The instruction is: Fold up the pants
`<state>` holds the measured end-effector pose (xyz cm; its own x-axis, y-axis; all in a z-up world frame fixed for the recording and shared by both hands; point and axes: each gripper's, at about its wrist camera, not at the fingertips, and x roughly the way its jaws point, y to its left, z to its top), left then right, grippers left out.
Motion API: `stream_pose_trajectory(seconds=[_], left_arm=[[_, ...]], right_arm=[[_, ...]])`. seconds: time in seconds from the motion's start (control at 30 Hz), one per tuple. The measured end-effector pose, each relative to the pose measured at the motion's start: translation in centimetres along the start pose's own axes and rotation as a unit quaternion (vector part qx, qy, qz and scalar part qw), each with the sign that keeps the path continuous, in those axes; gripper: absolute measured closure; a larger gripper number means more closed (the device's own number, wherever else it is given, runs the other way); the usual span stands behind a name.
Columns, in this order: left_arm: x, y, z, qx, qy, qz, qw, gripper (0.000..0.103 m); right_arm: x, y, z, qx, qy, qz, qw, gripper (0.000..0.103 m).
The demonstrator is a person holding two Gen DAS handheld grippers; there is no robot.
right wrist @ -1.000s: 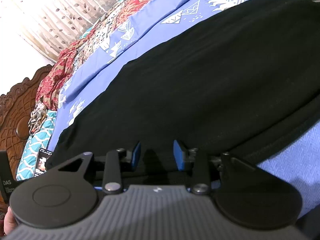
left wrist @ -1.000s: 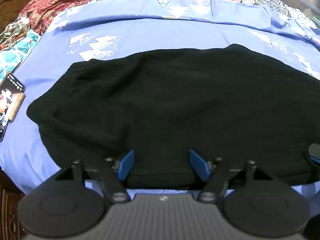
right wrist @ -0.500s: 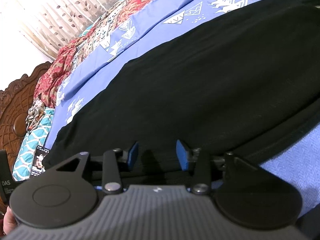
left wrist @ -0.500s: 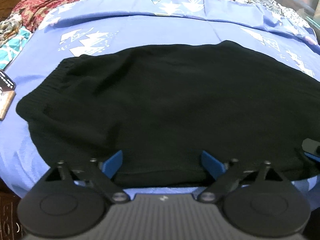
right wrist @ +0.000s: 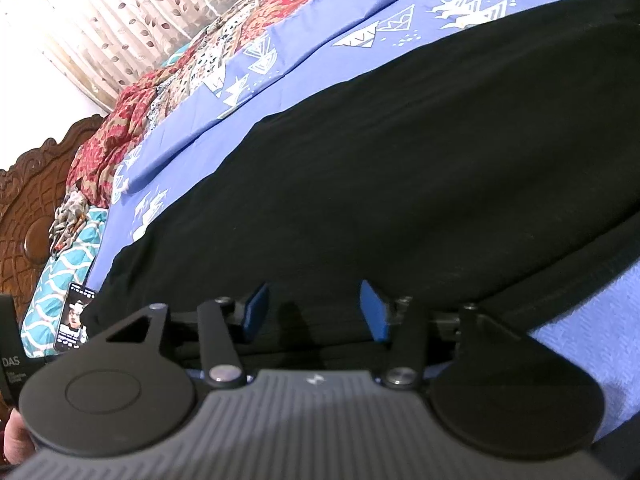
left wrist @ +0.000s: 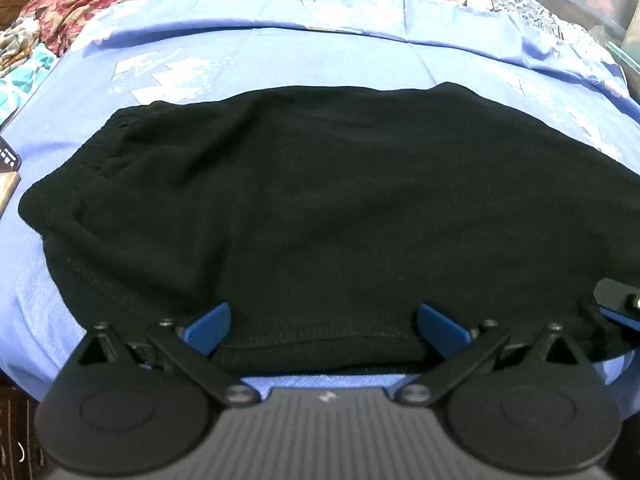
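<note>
Black pants lie flat across a blue bedsheet, waistband at the left. My left gripper is open wide, its blue fingers straddling the near folded edge of the pants without pinching it. My right gripper is open over the near edge of the pants; its blue fingers stand apart with cloth lying between them. The right gripper's tip also shows at the right edge of the left wrist view.
A phone lies on the bed left of the waistband, also at the left edge of the left wrist view. A red patterned quilt and a carved wooden headboard are beyond. The bed's near edge is just under both grippers.
My left gripper opened from a narrow gap to wide open and let go of the pants' edge. My right gripper opened wider. Both stayed at the near edge.
</note>
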<state>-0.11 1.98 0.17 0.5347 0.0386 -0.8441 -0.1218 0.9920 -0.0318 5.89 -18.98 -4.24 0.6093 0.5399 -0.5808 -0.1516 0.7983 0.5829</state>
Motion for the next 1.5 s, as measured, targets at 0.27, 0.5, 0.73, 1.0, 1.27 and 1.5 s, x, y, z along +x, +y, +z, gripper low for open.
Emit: stream_pose_trajectory(seconds=[0.27,0.5,0.73,1.0,1.27,1.5], left_arm=[[-0.2,0.4,-0.1,-0.015,-0.002,-0.009,0.9998,0.000],[-0.1,0.1,-0.1,-0.008,0.001,-0.004,1.0000,0.000],[-0.1,-0.2,0.0,-0.001,0.004,0.002,1.0000,0.000],[-0.5,-1.2,0.4,0.020,0.004,0.017,0.9996,0.000],[-1.7,-2.6,1.2,0.036,-0.006,0.020,0.9992,0.000],[-2.1,-5.1,1.6,0.071,-0.010,0.021,0.9972,0.000]], right_arm=[[0.0,0.1,0.0,-0.005,0.001,0.000,1.000,0.045],[0.1,0.3,0.0,-0.004,-0.001,0.000,1.000,0.044],[-0.1,0.1,0.1,-0.004,0.000,0.003,1.000,0.044],[-1.3,1.5,0.2,-0.062,-0.029,-0.037,0.997,0.045],[-3.9,-0.2,0.4,-0.098,-0.085,-0.074,0.989,0.045],[-4.1,-4.4,1.0,-0.026,-0.071,-0.079,0.994,0.047]])
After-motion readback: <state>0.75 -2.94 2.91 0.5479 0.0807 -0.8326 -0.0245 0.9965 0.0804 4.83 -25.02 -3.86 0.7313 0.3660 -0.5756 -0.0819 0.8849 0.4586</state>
